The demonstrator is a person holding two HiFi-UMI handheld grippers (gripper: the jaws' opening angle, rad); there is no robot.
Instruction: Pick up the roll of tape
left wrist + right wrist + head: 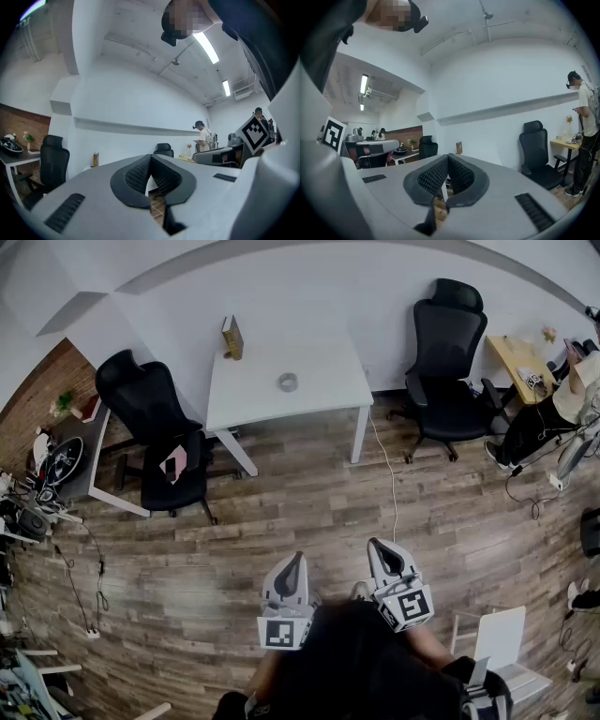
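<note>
object: roll of tape [288, 382] | look: small grey ring with an open core | pose: lying flat, hole facing up | place: on the white table [323, 348], near its middle, slightly toward the table's front edge

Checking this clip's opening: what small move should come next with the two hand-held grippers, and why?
Probably walk toward the white table: the roll of tape lies on it across the wood floor, far beyond the left hand-held gripper and right hand-held gripper, both shut and empty.
</note>
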